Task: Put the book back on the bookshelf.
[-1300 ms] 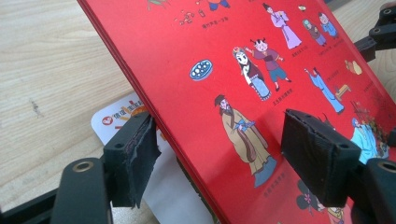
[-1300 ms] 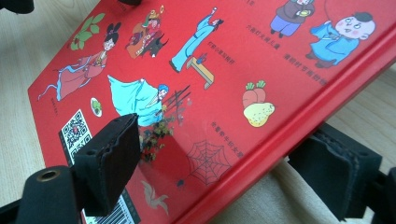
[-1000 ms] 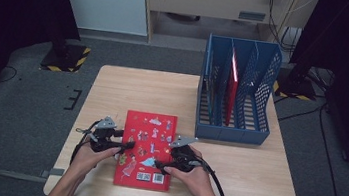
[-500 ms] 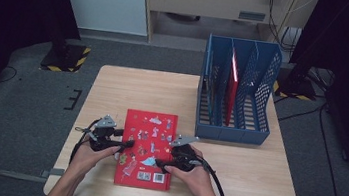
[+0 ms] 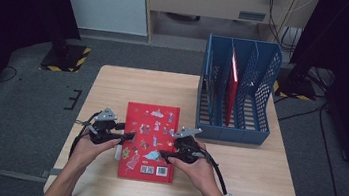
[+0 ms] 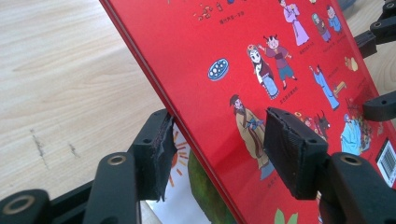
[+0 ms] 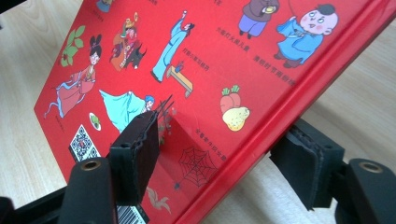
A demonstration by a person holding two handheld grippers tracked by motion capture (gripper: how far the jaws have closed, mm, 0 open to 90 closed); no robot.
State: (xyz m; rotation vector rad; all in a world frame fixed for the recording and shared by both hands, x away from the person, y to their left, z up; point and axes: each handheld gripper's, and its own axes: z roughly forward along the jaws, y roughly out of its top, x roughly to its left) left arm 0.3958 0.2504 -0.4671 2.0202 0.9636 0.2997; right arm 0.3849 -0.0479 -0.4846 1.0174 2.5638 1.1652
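- Dark grey carpet surrounds a pale wooden table (image 5: 252, 183), with a white panel and a beige cabinet standing behind it.
- On the table lies a red picture book (image 5: 149, 140), back cover up, just left of the near end of a blue file rack (image 5: 263, 96).
- Inside the rack a second red book (image 5: 233, 85) stands upright in a middle slot.
- At the picture book's left edge sits the left gripper (image 5: 125, 136); its fingers (image 6: 292, 154) straddle that edge, one pad over the cover and one under it, with the cover lifted off the inner pages there. Whether the pads press the cover I cannot tell.
- At the picture book's right edge, the spine side, sits the right gripper (image 5: 166, 150); its fingers (image 7: 137, 154) stand wide, one above the cover and one outside the spine, with gaps showing.
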